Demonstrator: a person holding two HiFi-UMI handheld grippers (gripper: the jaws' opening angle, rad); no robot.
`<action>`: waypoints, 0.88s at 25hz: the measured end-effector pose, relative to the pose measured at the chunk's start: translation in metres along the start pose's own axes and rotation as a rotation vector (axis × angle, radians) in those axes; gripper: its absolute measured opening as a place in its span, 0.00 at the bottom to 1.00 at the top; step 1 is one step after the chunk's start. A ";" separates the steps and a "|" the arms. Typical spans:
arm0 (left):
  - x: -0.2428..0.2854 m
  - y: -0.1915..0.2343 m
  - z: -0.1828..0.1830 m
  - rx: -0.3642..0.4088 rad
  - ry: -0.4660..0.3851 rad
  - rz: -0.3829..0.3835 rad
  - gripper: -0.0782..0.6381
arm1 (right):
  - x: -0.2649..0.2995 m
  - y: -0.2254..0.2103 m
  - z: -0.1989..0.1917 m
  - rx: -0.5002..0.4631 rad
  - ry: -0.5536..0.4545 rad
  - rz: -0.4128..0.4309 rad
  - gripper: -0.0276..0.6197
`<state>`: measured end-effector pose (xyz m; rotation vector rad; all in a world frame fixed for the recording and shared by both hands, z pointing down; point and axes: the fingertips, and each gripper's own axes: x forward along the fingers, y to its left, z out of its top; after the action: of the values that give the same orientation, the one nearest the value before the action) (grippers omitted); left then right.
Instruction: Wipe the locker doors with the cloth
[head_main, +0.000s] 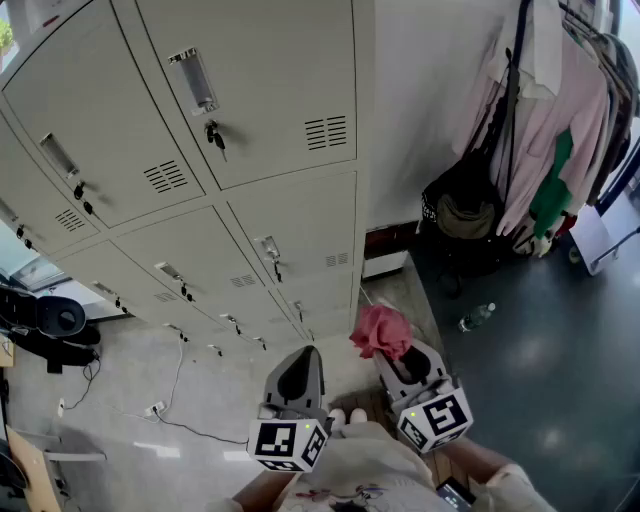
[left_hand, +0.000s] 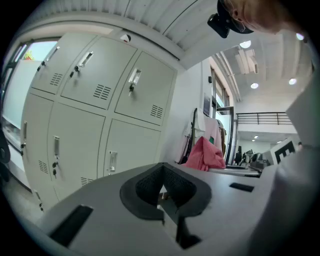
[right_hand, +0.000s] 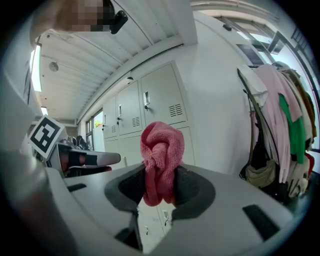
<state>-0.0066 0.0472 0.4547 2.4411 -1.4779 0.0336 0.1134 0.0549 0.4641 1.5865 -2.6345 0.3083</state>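
Observation:
Grey metal locker doors (head_main: 250, 90) fill the upper left of the head view, each with a handle, a keyed lock and a vent. They also show in the left gripper view as locker doors (left_hand: 95, 110) and in the right gripper view as locker doors (right_hand: 160, 105). My right gripper (head_main: 397, 358) is shut on a bunched pink cloth (head_main: 380, 330), held short of the lockers' right end. The cloth (right_hand: 160, 155) sticks up between the jaws of the right gripper (right_hand: 159, 187). My left gripper (head_main: 303, 355) sits beside it, apart from the doors. The left gripper (left_hand: 162, 177) holds nothing, and the cloth (left_hand: 205, 154) shows past it.
A clothes rack (head_main: 550, 120) with hanging garments and a dark bag (head_main: 465, 215) stands at the right against the white wall. A plastic bottle (head_main: 477, 316) lies on the dark floor. Cables (head_main: 150, 408) and a black chair (head_main: 45, 320) are at the left.

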 end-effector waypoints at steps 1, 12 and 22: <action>0.000 0.002 -0.001 0.009 0.003 0.014 0.12 | 0.005 0.004 -0.002 0.002 -0.004 0.012 0.25; -0.016 0.001 -0.041 -0.025 0.062 0.096 0.12 | 0.009 0.022 -0.018 0.026 -0.030 0.072 0.25; -0.019 0.026 0.008 0.024 -0.022 0.128 0.12 | 0.027 0.054 0.047 -0.021 -0.178 0.196 0.26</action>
<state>-0.0394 0.0503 0.4504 2.3691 -1.6506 0.0520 0.0559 0.0463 0.4143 1.4132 -2.9238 0.1535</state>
